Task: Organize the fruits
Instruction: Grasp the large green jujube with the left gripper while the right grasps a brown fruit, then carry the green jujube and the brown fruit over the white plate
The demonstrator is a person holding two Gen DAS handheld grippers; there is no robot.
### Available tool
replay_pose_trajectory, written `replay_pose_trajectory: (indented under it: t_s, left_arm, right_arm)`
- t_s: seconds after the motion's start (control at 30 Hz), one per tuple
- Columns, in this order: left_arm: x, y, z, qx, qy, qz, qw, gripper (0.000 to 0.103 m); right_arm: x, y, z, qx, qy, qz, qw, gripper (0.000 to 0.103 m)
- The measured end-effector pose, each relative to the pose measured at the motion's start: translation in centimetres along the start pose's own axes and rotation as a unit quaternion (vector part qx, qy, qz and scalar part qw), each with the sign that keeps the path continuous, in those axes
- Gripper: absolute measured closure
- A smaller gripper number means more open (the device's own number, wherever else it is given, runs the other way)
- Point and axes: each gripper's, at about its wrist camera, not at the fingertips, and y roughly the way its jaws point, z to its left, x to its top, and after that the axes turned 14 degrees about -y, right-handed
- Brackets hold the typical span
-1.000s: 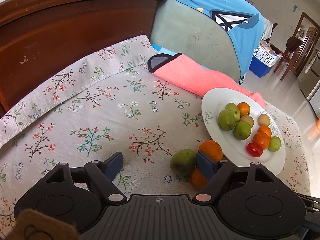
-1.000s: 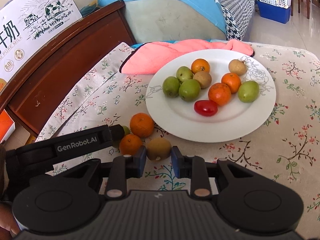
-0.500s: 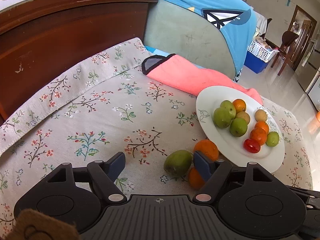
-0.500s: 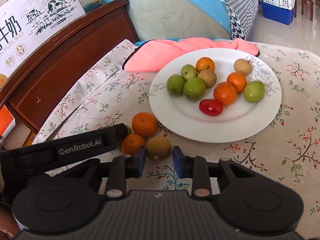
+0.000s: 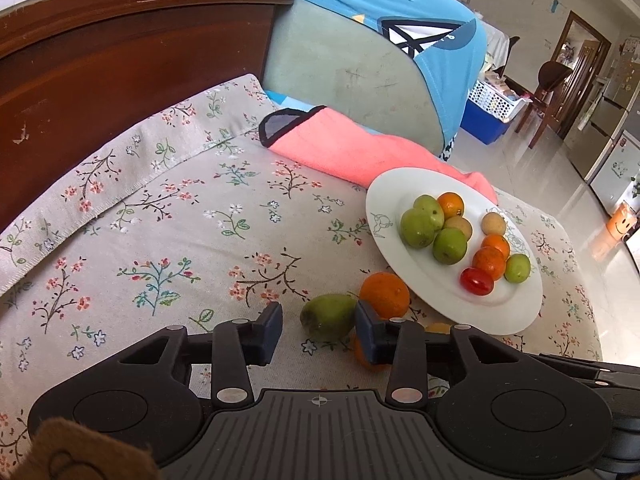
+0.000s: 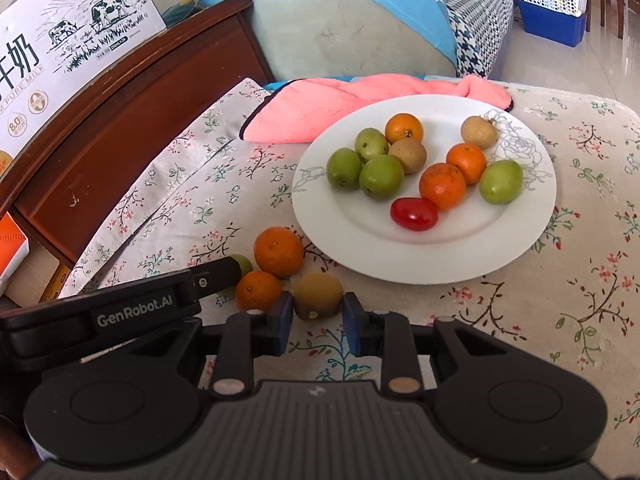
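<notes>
Two pick-ups are going on at once, low in both views, just below and left of the white plate point(image 6: 520, 240).

The right gripper point(image 6: 318, 318) is clamping a brownish-green fruit point(image 6: 319, 295) on the flowered cloth point(image 5: 168, 216); its blue pads are pressing on both sides of the fruit, which is sitting at the bottom centre of the right wrist view, just below the plate's near rim. This fruit looks ready to be lifted.

The left gripper point(image 5: 318, 330) is closing its jaws around a green fruit point(image 5: 328, 316) that is lying between them at the lower middle of the left wrist view. The right pad is touching or nearly touching the fruit, while the left pad is standing clear of it, so the grip is not made yet. A large orange point(image 5: 385, 295) is sitting just beyond that pad, and a smaller orange point(image 6: 258, 291) is crowding in beside it.

The plate is already holding green, orange and brown fruits plus one red tomato point(image 6: 413, 214), so the sorting seems well along, with four pieces left on the cloth.

Next, the left jaws need to finish closing without nudging the oranges; then each fruit probably needs lifting over the rim and setting into a free patch of the plate.
</notes>
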Motion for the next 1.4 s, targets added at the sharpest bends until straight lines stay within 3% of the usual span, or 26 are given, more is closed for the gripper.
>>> replay_pose_trajectory:
  t_s: [0.23, 0.4, 0.77, 0.97, 1.13, 1.4]
  left_arm:
    - [0.2, 0.3, 0.2, -0.016, -0.015, 0.017, 0.9996, 0.064]
    - [0.0, -0.2, 0.5, 0.027, 0.002, 0.028, 0.9993, 0.068]
    - [0.4, 0.2, 0.4, 0.006, -0.009, 0.009, 0.9999, 0.064]
    - [0.3, 1.2, -0.1, 0.023, -0.008, -0.006, 0.9997, 0.061]
    - [0.1, 1.3, -0.6, 0.036, 0.009, -0.011, 0.9993, 0.070]
    - [0.7, -0.4, -1.1, 0.046, 0.003, -0.029, 0.9985, 0.070]
  right_arm:
    - [0.0, 0.0, 0.0, -0.001, 0.003, 0.001, 1.000, 0.076]
    - [0.1, -0.1, -0.1, 0.000, 0.006, 0.002, 1.000, 0.076]
    - [0.1, -0.2, -0.2, -0.008, 0.008, 0.002, 1.000, 0.076]
    - [0.1, -0.1, -0.1, -0.009, 0.006, 0.002, 1.000, 0.076]
    - [0.2, -0.1, -0.1, -0.008, 0.005, 0.001, 1.000, 0.076]
    - [0.4, -0.8, -0.4, -0.003, 0.005, -0.007, 1.000, 0.076]
